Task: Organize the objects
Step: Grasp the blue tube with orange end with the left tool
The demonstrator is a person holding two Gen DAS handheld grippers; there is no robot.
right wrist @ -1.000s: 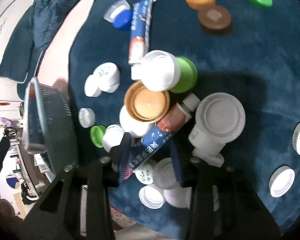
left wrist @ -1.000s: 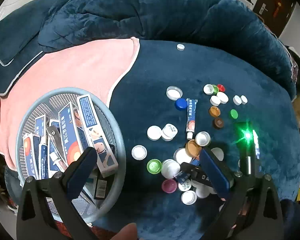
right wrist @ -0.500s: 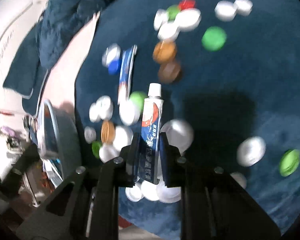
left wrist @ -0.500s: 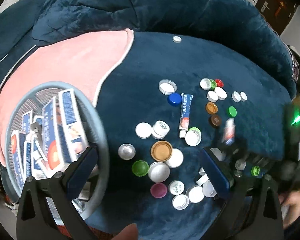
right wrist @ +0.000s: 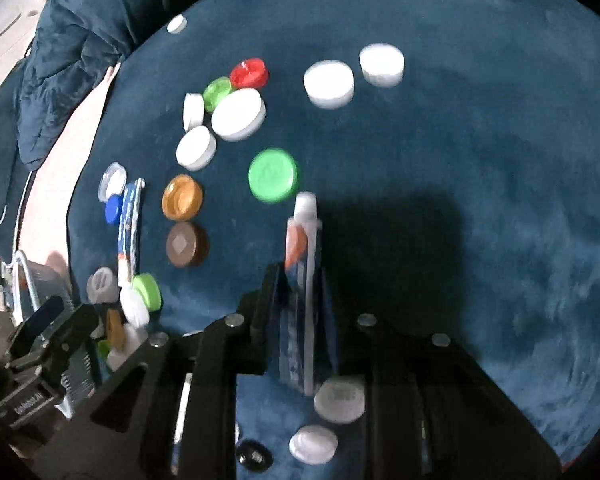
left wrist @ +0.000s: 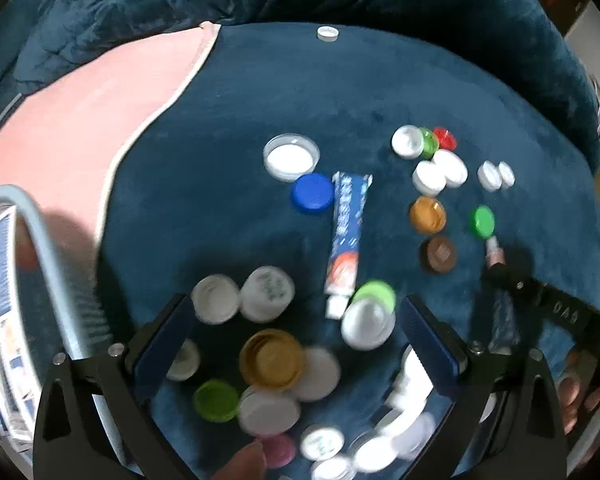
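Right wrist view: our right tongs [right wrist: 300, 292] squeeze a tube [right wrist: 302, 248] held above the blanket [right wrist: 480, 160]. Our left tongs [left wrist: 296, 344] hang wide open over the caps [left wrist: 271, 358]. We think the thin tube may slip out, or the tongs may knock caps away.

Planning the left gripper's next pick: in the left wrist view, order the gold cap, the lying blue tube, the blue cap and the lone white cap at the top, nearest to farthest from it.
1. Gold cap: between the left gripper jaws.
2. Blue tube: just ahead, centre.
3. Blue cap: beside the tube's far end, on its left.
4. Lone white cap: far edge of the blue blanket.
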